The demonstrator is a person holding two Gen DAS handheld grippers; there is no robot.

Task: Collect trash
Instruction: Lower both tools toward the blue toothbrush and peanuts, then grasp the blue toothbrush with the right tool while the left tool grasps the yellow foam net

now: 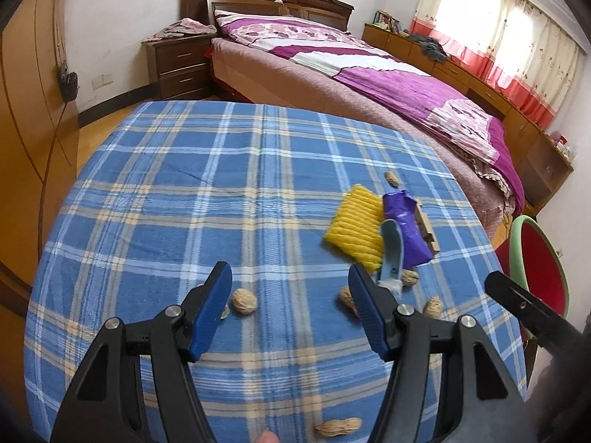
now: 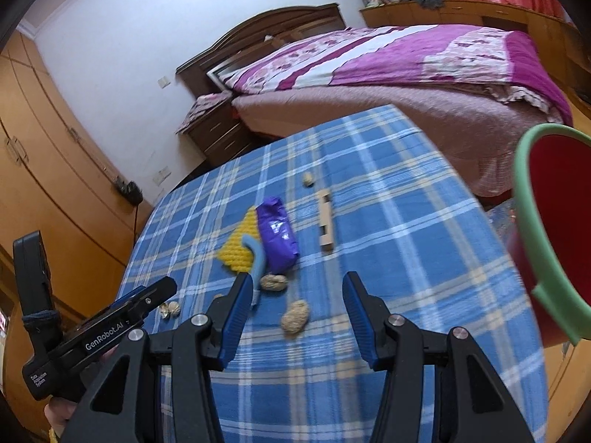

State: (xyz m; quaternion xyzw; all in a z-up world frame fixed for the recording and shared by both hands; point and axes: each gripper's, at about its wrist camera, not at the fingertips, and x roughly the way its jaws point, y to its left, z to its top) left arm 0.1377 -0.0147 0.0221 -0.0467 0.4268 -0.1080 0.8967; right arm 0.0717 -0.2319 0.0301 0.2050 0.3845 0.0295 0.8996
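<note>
Several peanut shells lie on the blue plaid tablecloth (image 1: 184, 192). A walnut-like shell (image 1: 244, 301) sits just right of my left finger in the left wrist view. My left gripper (image 1: 290, 277) is open and empty above the cloth. A purple wrapper (image 1: 404, 229), a yellow ribbed sponge (image 1: 356, 229) and a light blue brush (image 1: 391, 254) lie ahead to the right. My right gripper (image 2: 293, 286) is open and empty, with a peanut (image 2: 294, 317) between its fingers and another peanut (image 2: 274, 282) beyond. The purple wrapper (image 2: 277, 236) lies further ahead.
A wooden clothespin (image 2: 325, 223) lies right of the wrapper. A red bin with a green rim (image 2: 554, 229) stands off the table's right side. A bed (image 1: 369, 70) and a nightstand (image 1: 177, 62) are behind the table. A wardrobe stands on the left.
</note>
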